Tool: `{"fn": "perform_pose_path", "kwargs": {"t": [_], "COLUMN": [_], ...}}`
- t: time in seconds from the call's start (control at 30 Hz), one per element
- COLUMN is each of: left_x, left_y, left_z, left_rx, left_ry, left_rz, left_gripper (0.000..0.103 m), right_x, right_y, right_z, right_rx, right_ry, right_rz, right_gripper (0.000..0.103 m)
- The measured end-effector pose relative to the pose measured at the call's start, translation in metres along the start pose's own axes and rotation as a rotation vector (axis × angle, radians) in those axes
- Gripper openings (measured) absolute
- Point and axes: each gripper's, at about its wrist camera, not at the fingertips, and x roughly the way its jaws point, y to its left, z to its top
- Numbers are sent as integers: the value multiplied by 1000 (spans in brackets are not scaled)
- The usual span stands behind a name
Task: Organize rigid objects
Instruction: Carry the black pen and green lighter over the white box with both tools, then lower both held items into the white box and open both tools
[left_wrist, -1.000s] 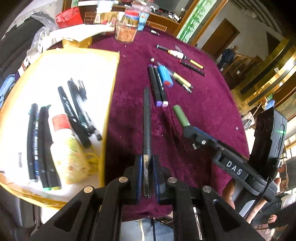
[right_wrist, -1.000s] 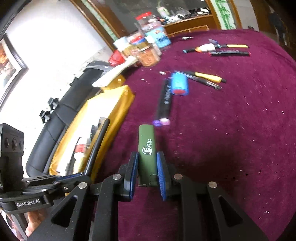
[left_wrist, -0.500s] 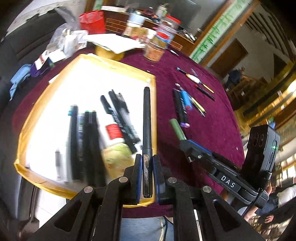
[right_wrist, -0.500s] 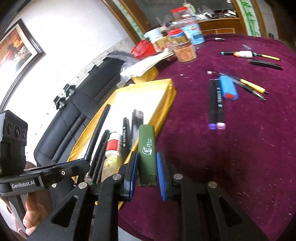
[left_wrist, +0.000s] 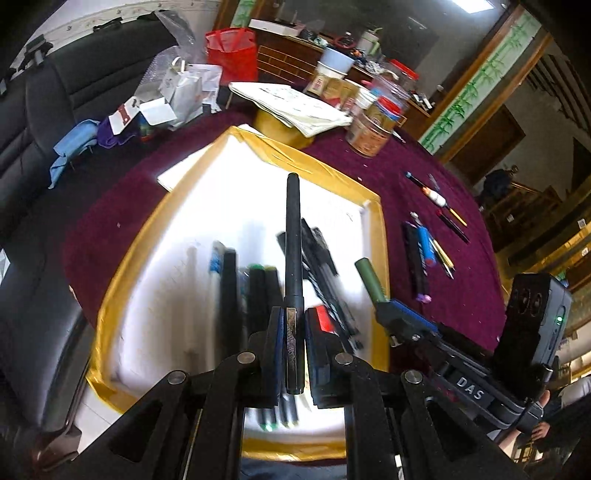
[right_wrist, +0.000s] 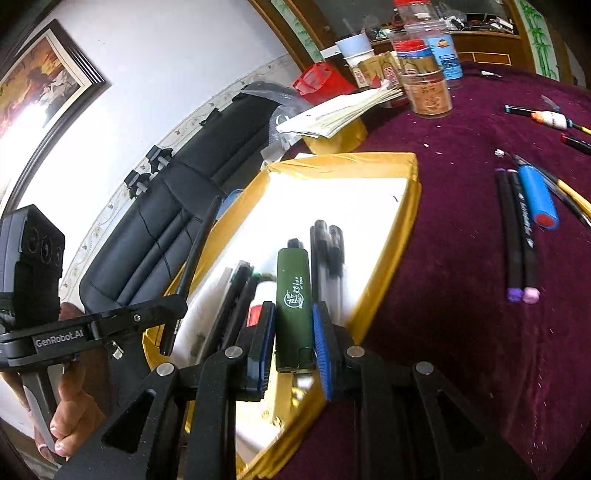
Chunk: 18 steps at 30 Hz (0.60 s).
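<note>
My left gripper (left_wrist: 294, 350) is shut on a long black pen (left_wrist: 293, 236) and holds it over the white tray with a yellow rim (left_wrist: 380, 221). My right gripper (right_wrist: 294, 343) is shut on a green lighter (right_wrist: 293, 295) and holds it above the same tray (right_wrist: 406, 206), near its right rim. The lighter also shows in the left wrist view (left_wrist: 370, 278). Several black pens and markers (right_wrist: 327, 254) lie in the tray. More pens, two purple-tipped markers (right_wrist: 517, 236) and a blue cylinder (right_wrist: 537, 197) lie on the maroon cloth to the right.
Jars (right_wrist: 426, 88), a stack of papers (right_wrist: 340, 112) and a red bag (left_wrist: 232, 53) stand at the far side of the round table. Black chairs (left_wrist: 44, 110) stand left of the table. The tray's near rim overhangs the table edge.
Both grippers have moved left from the maroon cloth to over the tray, carrying the black pen and the green lighter with them.
</note>
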Motion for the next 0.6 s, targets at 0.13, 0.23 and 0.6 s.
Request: {"fn": "perform_pose_path", "kwargs": {"t": [0.13, 0.23, 0.6], "left_x": [10, 24, 65], "left_y": [11, 16, 27], "left_z": [16, 27, 41], "left_rx": [-6, 4, 34], "left_ry": [3, 20, 72], "left_rz": [32, 60, 164], "left_gripper": [10, 10, 10], "right_x": [10, 19, 51], "right_y": [6, 12, 8], "right_z": [12, 21, 24], "right_rx": [-16, -46, -76], "right_ry": [-1, -9, 11], "right_rz": [1, -14, -54], "right_gripper": [20, 20, 20]}}
